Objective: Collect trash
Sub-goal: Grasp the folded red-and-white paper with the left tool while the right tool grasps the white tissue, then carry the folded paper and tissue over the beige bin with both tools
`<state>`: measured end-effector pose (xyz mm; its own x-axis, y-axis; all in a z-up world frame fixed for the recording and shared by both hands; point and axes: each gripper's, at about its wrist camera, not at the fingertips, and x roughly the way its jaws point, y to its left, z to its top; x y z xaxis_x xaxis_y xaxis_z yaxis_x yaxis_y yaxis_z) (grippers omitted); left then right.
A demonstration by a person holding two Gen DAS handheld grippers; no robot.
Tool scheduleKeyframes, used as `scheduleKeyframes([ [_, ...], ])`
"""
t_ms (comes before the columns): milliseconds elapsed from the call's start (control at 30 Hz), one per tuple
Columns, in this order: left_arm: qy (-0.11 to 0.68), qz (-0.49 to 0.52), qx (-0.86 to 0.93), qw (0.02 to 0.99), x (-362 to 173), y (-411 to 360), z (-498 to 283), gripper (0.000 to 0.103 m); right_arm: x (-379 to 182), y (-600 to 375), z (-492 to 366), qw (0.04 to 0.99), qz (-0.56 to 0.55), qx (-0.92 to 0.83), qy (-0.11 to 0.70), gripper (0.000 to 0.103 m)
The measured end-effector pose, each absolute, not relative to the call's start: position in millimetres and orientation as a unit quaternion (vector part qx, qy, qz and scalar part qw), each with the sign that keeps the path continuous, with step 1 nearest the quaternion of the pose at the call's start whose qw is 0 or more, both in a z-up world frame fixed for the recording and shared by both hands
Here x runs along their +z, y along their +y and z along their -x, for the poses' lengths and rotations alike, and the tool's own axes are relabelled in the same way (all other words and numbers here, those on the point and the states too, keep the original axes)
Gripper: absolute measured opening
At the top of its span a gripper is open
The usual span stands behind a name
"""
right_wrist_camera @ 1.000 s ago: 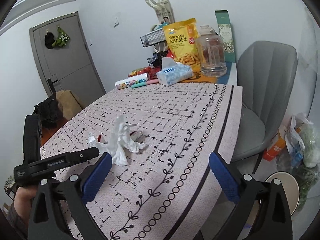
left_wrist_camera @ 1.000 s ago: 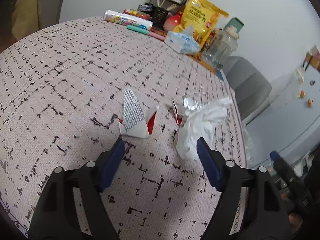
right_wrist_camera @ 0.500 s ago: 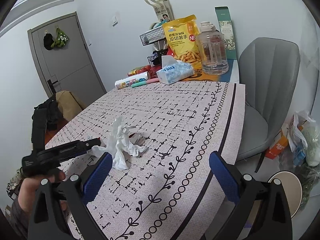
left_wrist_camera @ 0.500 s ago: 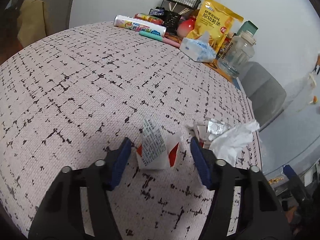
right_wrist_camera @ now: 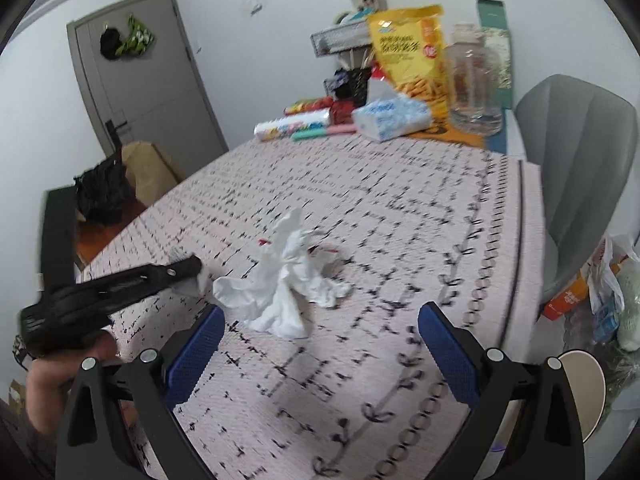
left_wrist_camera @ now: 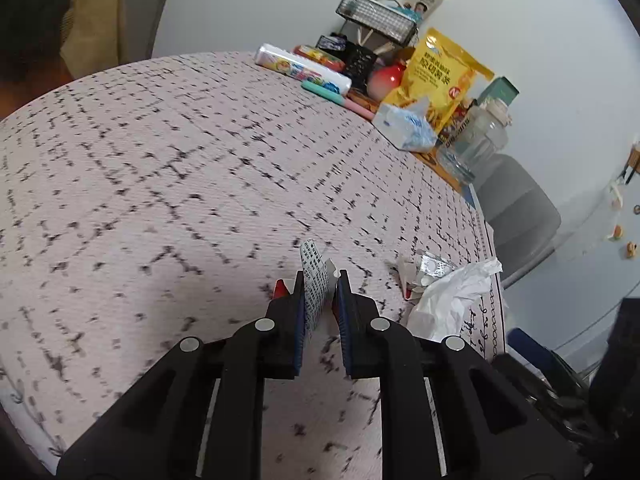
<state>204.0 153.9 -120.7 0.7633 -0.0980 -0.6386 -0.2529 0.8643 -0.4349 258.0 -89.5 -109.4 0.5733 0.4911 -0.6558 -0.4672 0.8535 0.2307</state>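
My left gripper [left_wrist_camera: 319, 280] is shut on a white and red printed wrapper [left_wrist_camera: 314, 280], which stands up between the blue pads just above the patterned tablecloth. To its right lie a crumpled white tissue [left_wrist_camera: 452, 300] and a torn silver foil wrapper [left_wrist_camera: 430, 268]. In the right wrist view the tissue [right_wrist_camera: 286, 280] lies on the cloth ahead of my right gripper [right_wrist_camera: 320, 332], which is open and empty. The left gripper [right_wrist_camera: 120, 288] shows there at the left, beside the tissue.
At the far end of the table stand a tissue pack [right_wrist_camera: 394, 118], a yellow snack bag [right_wrist_camera: 410, 46], a clear jar [right_wrist_camera: 474, 80], a wire basket [left_wrist_camera: 378, 22] and pens. A grey chair [right_wrist_camera: 576, 168] stands at the right, with a bin [right_wrist_camera: 582, 388] and bags on the floor.
My left gripper moved forward over the printed wrapper and closed on it. The right gripper stayed open and came a little closer to the tissue.
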Motion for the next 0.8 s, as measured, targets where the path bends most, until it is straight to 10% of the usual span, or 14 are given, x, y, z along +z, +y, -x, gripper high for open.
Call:
scheduleKeyframes([
  [367, 0.321, 0.276, 0.071, 0.903, -119, 190, -176, 0.015, -126, -22, -269, 0.879, 0.038, 0.252, 0.403, 0.093],
  [600, 0.313, 0.271, 0.076, 0.907, -112, 186, -170, 0.015, -138, -11, -271, 0.852, 0.071, 0.271, 0.442, 0.016],
  [800, 0.312, 0.257, 0.056, 0.913, -101, 165, -172, 0.015, -122, -27, -251, 0.855, 0.052, 0.303, 0.417, 0.007],
])
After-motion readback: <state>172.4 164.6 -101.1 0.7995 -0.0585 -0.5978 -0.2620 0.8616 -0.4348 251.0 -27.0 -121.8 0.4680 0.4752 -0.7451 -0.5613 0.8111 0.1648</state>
